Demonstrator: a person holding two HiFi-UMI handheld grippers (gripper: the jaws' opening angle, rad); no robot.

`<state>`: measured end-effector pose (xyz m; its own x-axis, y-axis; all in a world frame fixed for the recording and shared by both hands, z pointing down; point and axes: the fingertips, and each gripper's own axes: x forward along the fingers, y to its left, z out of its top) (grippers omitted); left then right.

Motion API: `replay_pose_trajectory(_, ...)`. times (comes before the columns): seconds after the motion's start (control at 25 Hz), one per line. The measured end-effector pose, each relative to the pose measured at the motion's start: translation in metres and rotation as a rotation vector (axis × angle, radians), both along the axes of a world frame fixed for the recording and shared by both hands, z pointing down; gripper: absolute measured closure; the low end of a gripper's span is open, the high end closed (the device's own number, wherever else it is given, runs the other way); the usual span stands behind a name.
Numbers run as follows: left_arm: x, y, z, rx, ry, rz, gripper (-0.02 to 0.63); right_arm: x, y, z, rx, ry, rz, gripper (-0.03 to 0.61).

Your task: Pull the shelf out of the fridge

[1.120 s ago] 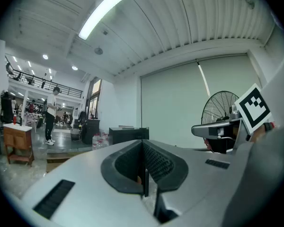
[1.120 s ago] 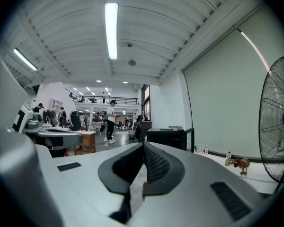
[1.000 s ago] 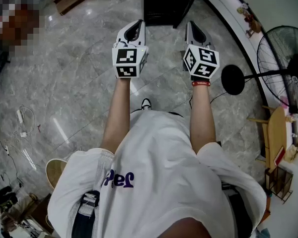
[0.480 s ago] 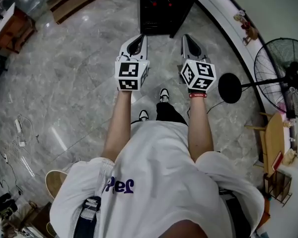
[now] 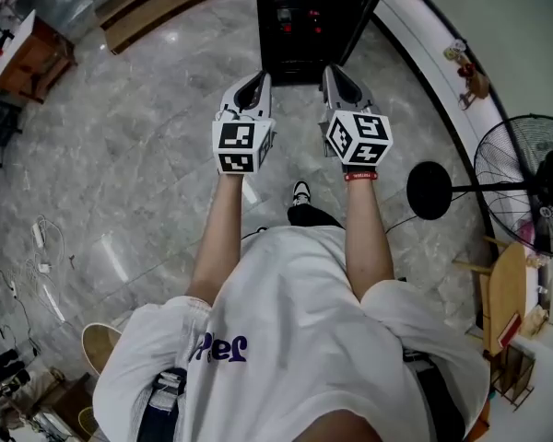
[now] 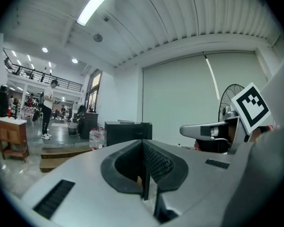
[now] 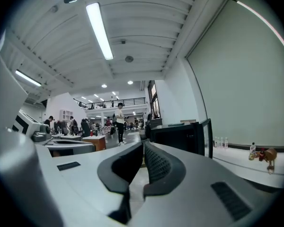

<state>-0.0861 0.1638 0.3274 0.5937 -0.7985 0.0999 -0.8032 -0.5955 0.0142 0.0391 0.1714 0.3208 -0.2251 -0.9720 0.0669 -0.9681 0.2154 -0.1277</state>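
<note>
The shelf is hiding in the dark inside of the fridge (image 5: pixel 300 21), which is standing on the floor (image 5: pixel 147 155) with its door (image 5: pixel 361 9) open, just ahead of both grippers. The left gripper (image 5: pixel 257 77) is keeping its fingers together, empty. The right gripper (image 5: pixel 331 70) is just starting to part its fingers, nothing between them.

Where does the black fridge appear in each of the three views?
Head view: the fridge is at the top centre, with its door open.
Left gripper view: fridge low, just left of centre.
Right gripper view: fridge right of centre, at mid-height.
Shared landmark: the wooden table, left of the fridge in all three.
</note>
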Motion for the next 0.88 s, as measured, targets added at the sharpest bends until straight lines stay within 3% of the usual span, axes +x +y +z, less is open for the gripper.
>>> replay_pose_trajectory(0.32, 0.040, -0.074, 0.009, -0.026, -0.004, -0.053, 0.597, 0.043, -0.086, 0.010, -0.016, -0.016, -0.060, 0.552)
replay_pose_trajectory(0.88, 0.099, -0.138, 0.034, -0.080, -0.030, -0.121, 0.597, 0.101, -0.163, 0.044, -0.072, -0.074, -0.142, 0.554)
